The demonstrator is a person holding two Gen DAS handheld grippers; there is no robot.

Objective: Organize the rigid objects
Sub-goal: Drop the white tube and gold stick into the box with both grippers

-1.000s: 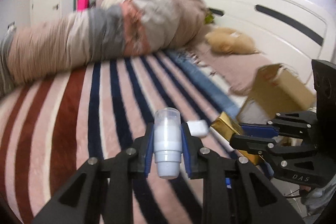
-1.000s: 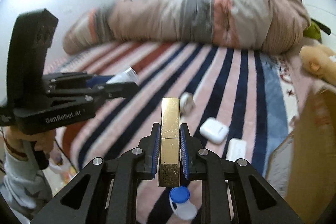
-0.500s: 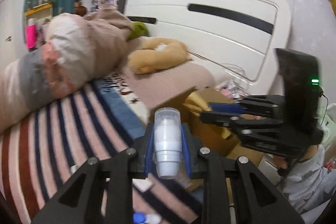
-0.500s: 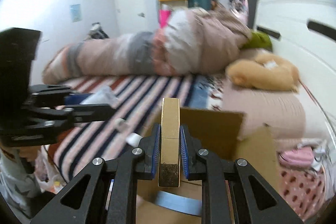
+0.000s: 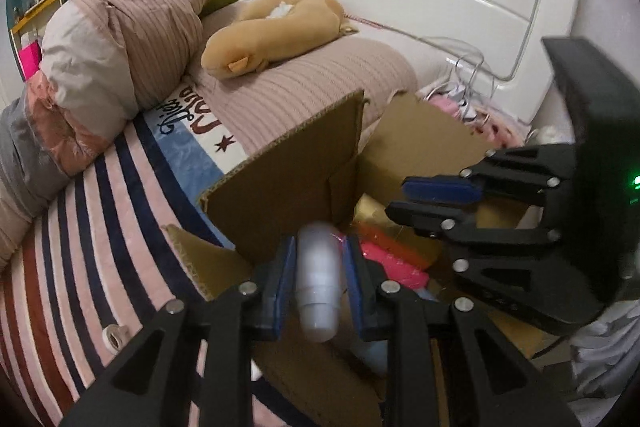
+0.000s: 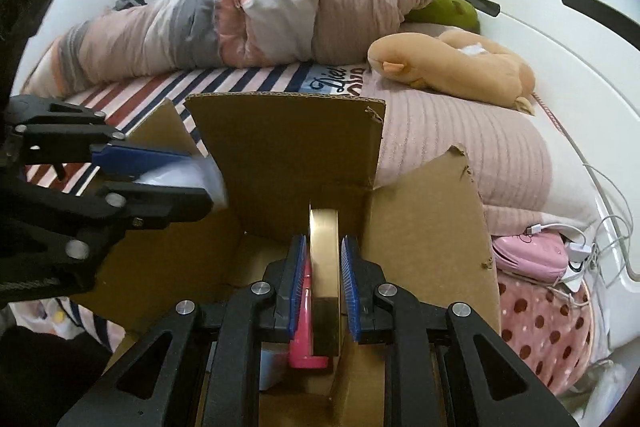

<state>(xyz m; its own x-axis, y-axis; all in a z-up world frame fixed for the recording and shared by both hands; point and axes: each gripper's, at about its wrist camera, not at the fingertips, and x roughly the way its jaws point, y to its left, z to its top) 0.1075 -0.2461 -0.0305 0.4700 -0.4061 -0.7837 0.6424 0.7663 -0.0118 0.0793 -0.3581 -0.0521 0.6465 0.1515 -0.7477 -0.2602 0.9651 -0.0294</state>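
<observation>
Both grippers are over the open cardboard box (image 6: 304, 163), which sits on the bed. Right gripper (image 6: 324, 279): blue pads spread apart with the gold bar (image 6: 325, 267) standing on edge between them, a visible gap on each side, so it looks released or nearly so; I can't tell whether the bar rests on the box contents or is dropping. The bar reads as rigid, flat-sided and probably dense for its size, with a glossy foil finish that is likely slippery; best hold is across the two broad faces, mid-length. A pink item (image 6: 305, 331) lies in the box at 7 o'clock of the bar, touching or just beside it. Left gripper (image 5: 318, 275): the white plastic bottle (image 5: 319, 283) sits between the pads, blurred. There seems to be slight clearance at each pad, but I can't tell if it is clamped or let go. The bottle is light, stiff and smooth, a round body that can roll or twist in the pads; grip mid-body, not on the cap taper. It hangs above the box interior, with a box flap (image 5: 288, 179) at 12 o'clock and the right gripper at 2 o'clock.
</observation>
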